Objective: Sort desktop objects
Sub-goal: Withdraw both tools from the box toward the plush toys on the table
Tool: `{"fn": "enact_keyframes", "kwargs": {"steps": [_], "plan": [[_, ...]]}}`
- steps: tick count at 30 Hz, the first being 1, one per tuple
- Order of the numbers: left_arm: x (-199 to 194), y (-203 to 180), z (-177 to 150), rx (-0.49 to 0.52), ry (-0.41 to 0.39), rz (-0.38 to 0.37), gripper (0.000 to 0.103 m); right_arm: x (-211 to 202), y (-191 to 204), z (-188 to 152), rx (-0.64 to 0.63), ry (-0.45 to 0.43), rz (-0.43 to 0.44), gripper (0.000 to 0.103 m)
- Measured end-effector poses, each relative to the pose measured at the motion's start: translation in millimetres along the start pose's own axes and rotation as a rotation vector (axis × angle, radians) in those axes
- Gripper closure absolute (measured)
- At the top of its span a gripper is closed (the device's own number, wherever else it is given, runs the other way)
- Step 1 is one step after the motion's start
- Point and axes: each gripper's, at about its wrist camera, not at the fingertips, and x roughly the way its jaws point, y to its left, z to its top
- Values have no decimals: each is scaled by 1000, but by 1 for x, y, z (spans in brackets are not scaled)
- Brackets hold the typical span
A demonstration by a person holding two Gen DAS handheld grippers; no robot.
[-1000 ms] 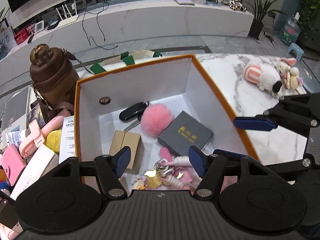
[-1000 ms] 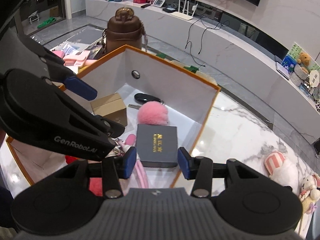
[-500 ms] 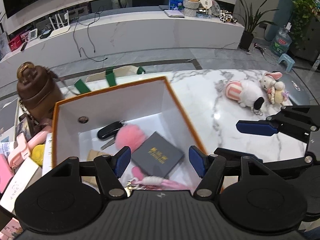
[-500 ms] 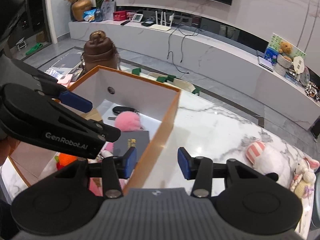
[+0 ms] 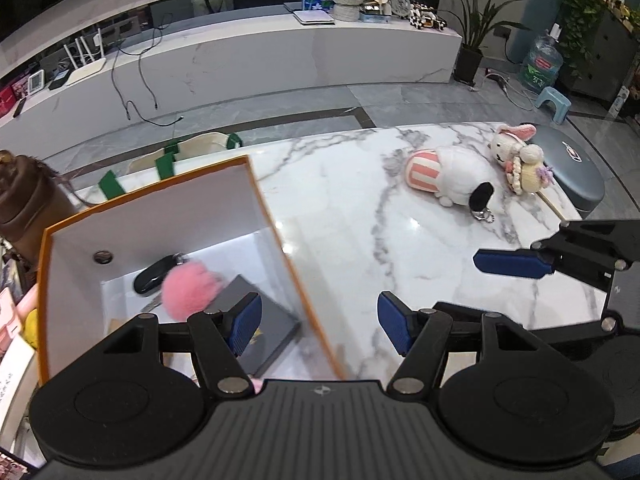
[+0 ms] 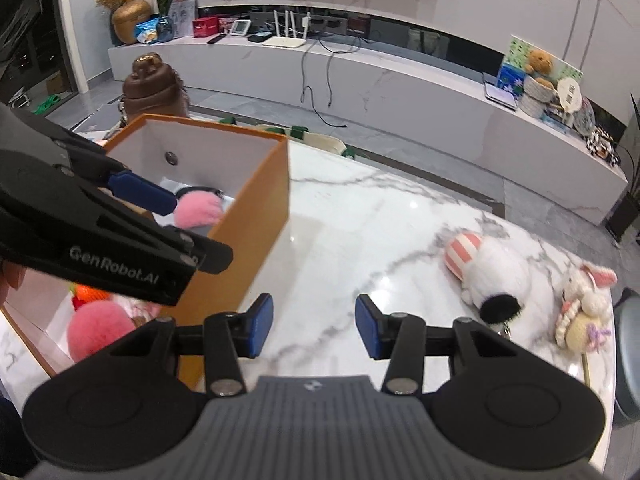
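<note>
An orange-rimmed white box [image 5: 256, 184] stands on the marble table and holds a pink pompom [image 5: 188, 288], a black key fob [image 5: 150, 278] and a dark booklet [image 5: 268, 328]. The box also shows in the right wrist view [image 6: 256, 216]. My left gripper [image 5: 319, 322] is open and empty above the box's right wall. My right gripper [image 6: 314, 326] is open and empty over bare marble right of the box. A white plush with a striped pink hat [image 5: 450, 178] and a small bunny doll [image 5: 520, 160] lie far right; both show in the right wrist view [image 6: 492, 268].
A brown bag [image 6: 150, 84] stands behind the box. Pink and yellow items [image 5: 16, 320] crowd the table left of the box. A grey round object [image 5: 576, 168] sits at the table's right edge. The marble table [image 5: 360, 220] spreads between box and plush toys.
Both grippers have swung right, from over the box's inside to its right wall and the marble beside it. Both stay open and empty.
</note>
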Motion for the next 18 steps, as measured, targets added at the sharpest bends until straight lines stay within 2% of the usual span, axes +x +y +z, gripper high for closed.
{"fn": "enact_keyframes", "kwargs": {"steps": [6, 10, 15, 18], "plan": [[10, -22, 6, 6, 1, -21, 28, 6, -33, -20, 62, 29, -29, 55], [20, -38, 8, 17, 16, -25, 28, 11, -67, -34, 149, 42, -65, 55], [29, -60, 11, 35, 24, -59, 27, 20, -111, -47, 217, 57, -165, 55], [36, -72, 12, 38, 27, -69, 27, 21, -141, -52, 292, 54, -180, 54]]}}
